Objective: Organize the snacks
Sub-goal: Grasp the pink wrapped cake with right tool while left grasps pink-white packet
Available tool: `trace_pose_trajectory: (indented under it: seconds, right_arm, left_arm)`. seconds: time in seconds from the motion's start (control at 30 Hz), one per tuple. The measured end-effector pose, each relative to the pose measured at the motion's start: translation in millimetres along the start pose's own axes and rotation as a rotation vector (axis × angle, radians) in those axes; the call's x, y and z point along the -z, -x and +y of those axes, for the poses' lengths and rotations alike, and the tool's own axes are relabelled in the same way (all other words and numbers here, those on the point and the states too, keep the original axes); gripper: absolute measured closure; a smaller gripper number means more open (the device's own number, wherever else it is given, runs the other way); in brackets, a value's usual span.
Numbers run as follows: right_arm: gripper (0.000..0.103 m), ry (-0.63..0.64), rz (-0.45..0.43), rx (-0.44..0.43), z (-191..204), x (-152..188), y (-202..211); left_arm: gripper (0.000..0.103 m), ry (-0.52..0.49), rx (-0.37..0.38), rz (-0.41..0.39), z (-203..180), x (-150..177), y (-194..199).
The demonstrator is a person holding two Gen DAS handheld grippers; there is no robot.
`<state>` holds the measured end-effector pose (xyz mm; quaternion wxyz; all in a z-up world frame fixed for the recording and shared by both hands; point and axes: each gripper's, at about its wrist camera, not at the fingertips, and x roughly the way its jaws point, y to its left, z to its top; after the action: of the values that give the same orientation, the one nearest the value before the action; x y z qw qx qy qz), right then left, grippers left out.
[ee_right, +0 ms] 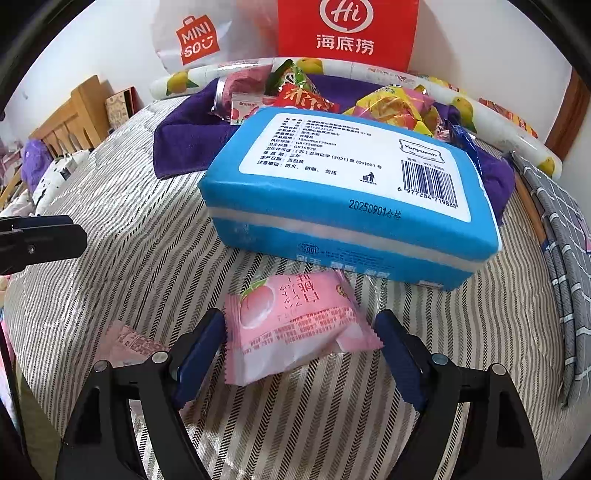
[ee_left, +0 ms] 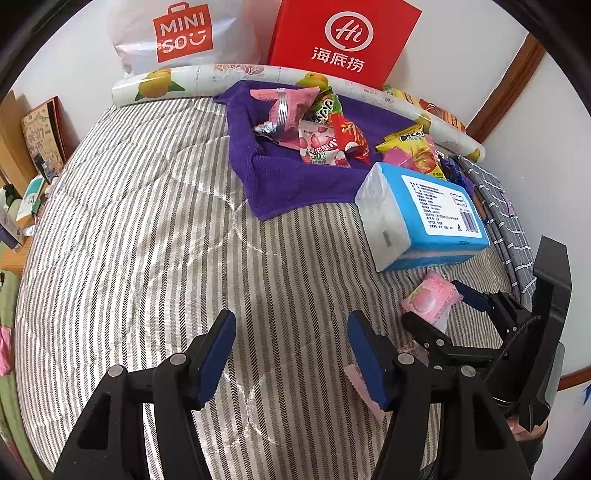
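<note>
"MINISO" on white bag (ee_left: 162, 33), "Hi 海底捞" on red box (ee_left: 343, 37), "Yunyuexin", "20250901" on blue tissue pack (ee_right: 351, 192)

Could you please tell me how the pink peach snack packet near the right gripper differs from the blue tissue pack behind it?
The pink peach snack packet is small and flat with crimped ends; the blue tissue pack is a much bigger, thick block. The packet shows a peach picture, the tissue pack a white label with a barcode. The packet lies between the right gripper's open jaws; the tissue pack lies beyond them. Both rest on the striped quilt.
</note>
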<state>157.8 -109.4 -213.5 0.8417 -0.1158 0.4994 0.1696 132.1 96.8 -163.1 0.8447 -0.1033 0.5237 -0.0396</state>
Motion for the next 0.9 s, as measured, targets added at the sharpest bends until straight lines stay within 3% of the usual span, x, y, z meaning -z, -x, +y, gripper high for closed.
trace_pose_trajectory:
  seconds: [0.3, 0.57, 0.73, 0.77, 0.9]
  right_arm:
    - [0.049, -0.012, -0.001, -0.045, -3.7, 8.8, 15.9]
    - [0.056, -0.104, -0.025, -0.034, -32.5, 26.4, 34.3]
    - [0.056, -0.163, -0.047, -0.046, -51.3, 35.9, 47.7]
    - [0.056, -0.169, -0.051, -0.048, -53.9, 37.4, 49.9]
    - [0.056, -0.186, -0.070, -0.047, -63.2, 45.0, 59.7]
  left_arm:
    - [0.042, -0.038, 0.048, 0.031, -13.8, 11.0, -3.5]
    - [0.042, -0.047, 0.154, 0.094, -35.3, 32.7, -13.4]
    - [0.041, -0.078, 0.158, 0.137, -60.7, 46.7, -29.0]
    - [0.037, -0.097, 0.140, 0.125, -68.3, 49.5, -30.4]
    - [0.033, -0.155, 0.078, 0.100, -91.0, 55.7, -34.7]
